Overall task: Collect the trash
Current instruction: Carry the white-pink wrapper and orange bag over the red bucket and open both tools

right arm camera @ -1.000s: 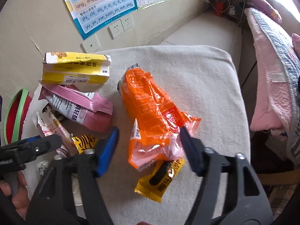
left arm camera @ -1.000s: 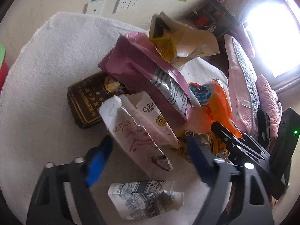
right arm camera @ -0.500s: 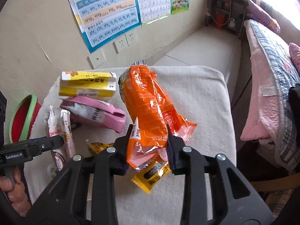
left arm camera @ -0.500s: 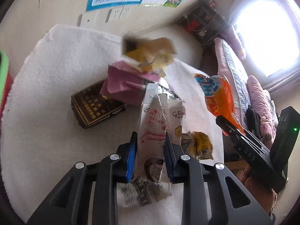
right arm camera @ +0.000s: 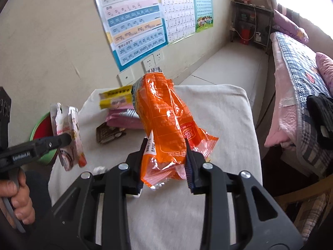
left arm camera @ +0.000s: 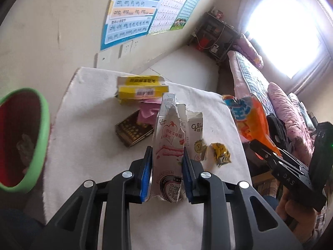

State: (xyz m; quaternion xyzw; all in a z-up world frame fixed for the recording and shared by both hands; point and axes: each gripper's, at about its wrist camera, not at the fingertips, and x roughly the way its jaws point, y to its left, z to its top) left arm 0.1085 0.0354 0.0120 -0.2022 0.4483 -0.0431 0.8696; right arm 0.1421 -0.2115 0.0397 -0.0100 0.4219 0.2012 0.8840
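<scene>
My left gripper [left arm camera: 167,171] is shut on a torn white and pink snack wrapper [left arm camera: 169,141], held up above the white cloth-covered table [left arm camera: 83,129]. In the right wrist view the same wrapper [right arm camera: 67,137] hangs at the left. My right gripper [right arm camera: 165,160] is shut on a crinkled orange snack bag [right arm camera: 166,123], also lifted off the table; that bag [left arm camera: 249,120] shows at the right in the left wrist view. A red bin with a green rim [left arm camera: 25,139] stands left of the table.
On the cloth lie a yellow box [left arm camera: 141,89], a pink packet [left arm camera: 147,112], a dark brown box [left arm camera: 133,133] and a small yellow wrapper [left arm camera: 219,153]. A bed with a pink quilt [right arm camera: 295,95] stands to the right, a postered wall [right arm camera: 135,20] behind.
Both grippers closed on their wrappers, the left on the white and pink one, the right on the orange bag, and lifted them up off the table.
</scene>
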